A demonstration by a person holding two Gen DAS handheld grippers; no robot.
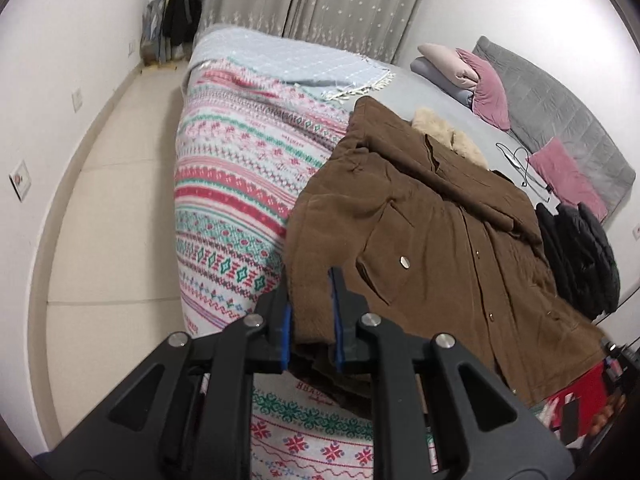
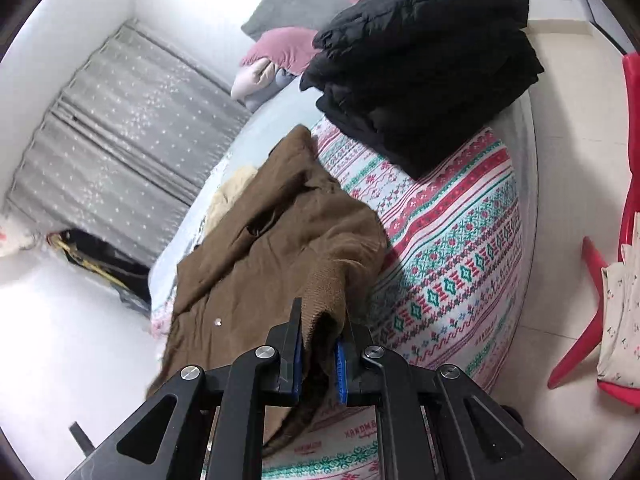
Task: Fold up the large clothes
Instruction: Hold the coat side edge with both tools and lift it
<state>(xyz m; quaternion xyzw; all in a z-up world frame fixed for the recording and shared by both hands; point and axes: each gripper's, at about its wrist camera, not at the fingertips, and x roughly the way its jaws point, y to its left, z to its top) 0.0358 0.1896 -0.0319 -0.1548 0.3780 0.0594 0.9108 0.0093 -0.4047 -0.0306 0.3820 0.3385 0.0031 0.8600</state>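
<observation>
A: What do the grippers have?

B: The left gripper (image 1: 312, 312) pinches a thick edge of the brown coat (image 1: 432, 216), near its hem or a cuff. The right gripper (image 2: 320, 344) pinches another bunched edge of the coat (image 2: 272, 240), sleeve or hem, I can't tell which.

A: Where is the coat?

B: Spread across the bed (image 1: 232, 184), front up, snaps showing, both held ends lifted off the patterned blanket (image 2: 448, 248).

A: How to fold it well?

B: I'd keep both ends level and taut, carry them together over the coat's body, and lay them flat before letting go. The fabric looks heavy, so a slack side could drag crooked.

A: What's around the coat?

B: A black folded pile (image 2: 424, 60) beyond it, pink pillows (image 1: 568, 172) further up, grey curtains (image 1: 320, 0) behind, a red chair (image 2: 628, 220) beside the bed.
</observation>
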